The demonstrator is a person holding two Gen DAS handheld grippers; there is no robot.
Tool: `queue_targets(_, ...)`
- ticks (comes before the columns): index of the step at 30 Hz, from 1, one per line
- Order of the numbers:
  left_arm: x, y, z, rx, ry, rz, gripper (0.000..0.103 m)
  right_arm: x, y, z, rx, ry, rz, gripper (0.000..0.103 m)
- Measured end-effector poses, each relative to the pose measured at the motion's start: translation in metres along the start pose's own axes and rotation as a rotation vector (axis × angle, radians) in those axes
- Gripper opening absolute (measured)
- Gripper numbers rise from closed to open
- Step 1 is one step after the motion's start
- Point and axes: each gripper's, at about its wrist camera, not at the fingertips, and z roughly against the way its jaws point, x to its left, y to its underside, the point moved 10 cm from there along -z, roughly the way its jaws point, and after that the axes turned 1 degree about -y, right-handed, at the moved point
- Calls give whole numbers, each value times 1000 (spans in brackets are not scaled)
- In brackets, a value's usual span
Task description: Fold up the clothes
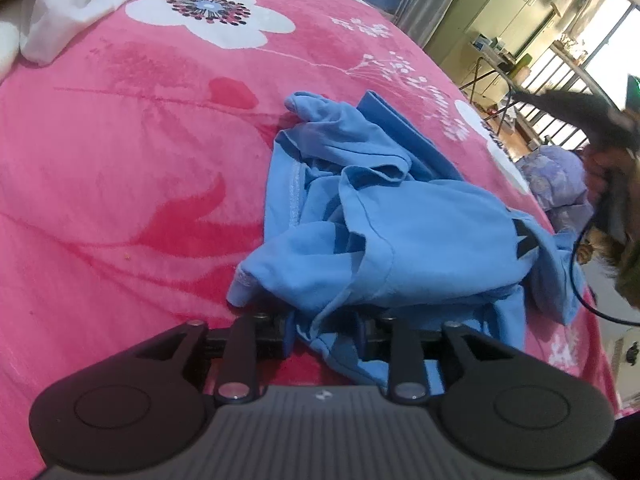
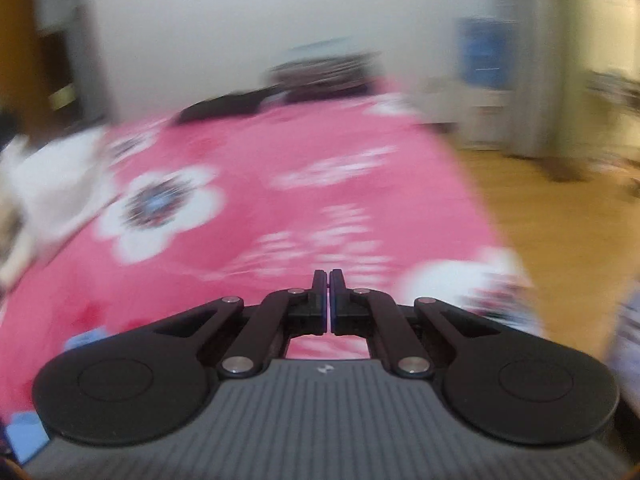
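The crumpled blue shirt lies directly ahead of the left tongs, which are parted around its near hem; the right tongs, pressed together empty, are aimed across the bed.

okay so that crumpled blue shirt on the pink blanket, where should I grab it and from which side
Judging by its pose, take the blue shirt by the ribbed cuff sticking out at its near-left corner, coming from the left gripper's side: it lies free on the pink blanket, unlike the bunched middle.

- Left gripper: jaws parted, angled down, cloth lying between them.
- Right gripper: jaws pressed together, holding nothing, tilted downward.
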Motion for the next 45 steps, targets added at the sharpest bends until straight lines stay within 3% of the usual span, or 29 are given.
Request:
queue_targets(2,-3,1,0,2,11,-1,41,-53,9,25,10,169,-78,5)
queue_targets(4,-6,2,-1,6,12,-16,48,-104,35,40,117,364,-159,42)
queue_targets(5,-8,3,-2,7,12,-23,49,-128,50,47,188,469,-197,72)
queue_targets(6,-9,3,-2,9,12,-30,50,-141,61,52,236,532,-230,75)
queue_targets(7,-11,4,-2,10,6,-36,50,-148,69,58,258,551,-266,75)
queue_targets(9,-12,4,-3,10,-11,-38,50,-138,68,62,232,480,-310,75)
queue_targets(13,-13,5,-1,10,-33,-15,49,-42,34,45,129,104,-165,75)
queue_targets(16,-11,9,3,13,-39,2,49,68,16,27,126,-236,98,74)
queue_targets(18,-10,12,5,13,-42,14,48,132,13,16,140,-414,237,74)
queue_targets(21,-8,16,8,12,-50,30,47,206,20,-4,199,-593,415,74)
queue_targets(25,-4,17,8,6,-57,44,42,253,53,-59,412,-599,469,73)
queue_targets(26,-3,17,7,3,-60,48,40,258,63,-73,476,-591,455,67)
queue_targets(27,-1,16,6,0,-63,53,37,258,75,-81,537,-583,441,40)
queue_targets(29,2,15,5,-6,-69,60,27,251,90,-82,549,-537,450,17)
queue_targets(32,7,11,3,-18,-66,73,20,233,68,-66,438,-535,346,11)
queue_targets(34,7,7,1,-25,-61,64,13,206,42,-56,357,-497,224,10)
queue_targets(38,6,-5,-3,-35,-52,37,10,145,-1,-37,216,-393,38,9)
queue_targets(42,5,-20,-6,-50,-41,30,9,86,-13,-21,120,-252,-40,9)
queue_targets(45,3,-29,-9,-49,-31,10,9,51,-4,-19,106,-188,-99,9)
